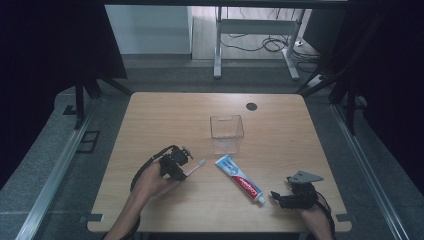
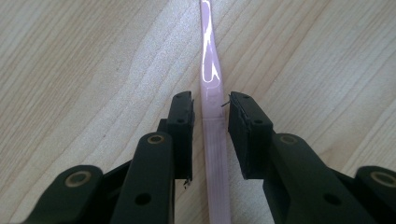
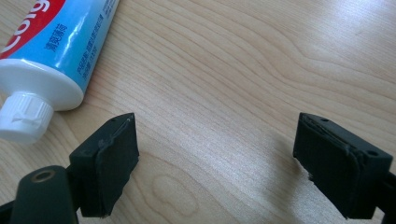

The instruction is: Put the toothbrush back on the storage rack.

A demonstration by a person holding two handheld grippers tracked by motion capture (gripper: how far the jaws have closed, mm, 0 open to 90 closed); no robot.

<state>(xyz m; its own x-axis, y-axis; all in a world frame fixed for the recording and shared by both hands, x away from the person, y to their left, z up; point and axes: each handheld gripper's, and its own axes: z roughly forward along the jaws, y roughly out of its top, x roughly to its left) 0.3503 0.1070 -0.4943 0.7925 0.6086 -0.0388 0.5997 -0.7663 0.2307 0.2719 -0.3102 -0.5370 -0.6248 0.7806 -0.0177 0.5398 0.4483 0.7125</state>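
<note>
Counting: 1 toothbrush point(image 2: 211, 116) | 1 toothpaste tube point(image 1: 239, 179) | 1 clear box point(image 1: 226, 127) | 2 grippers

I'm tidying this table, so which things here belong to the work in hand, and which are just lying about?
In the job:
- pink toothbrush, between the left gripper fingers
- toothpaste tube, nearest the right gripper
- clear container, probably

Lying about:
- cables on the floor
- white stand

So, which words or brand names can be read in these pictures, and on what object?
"Colgate": on the toothpaste tube, white letters on red; the right gripper view cuts it to "Colg".
Small blue print on the tube: too small to read.
Toothbrush: no text.
</note>
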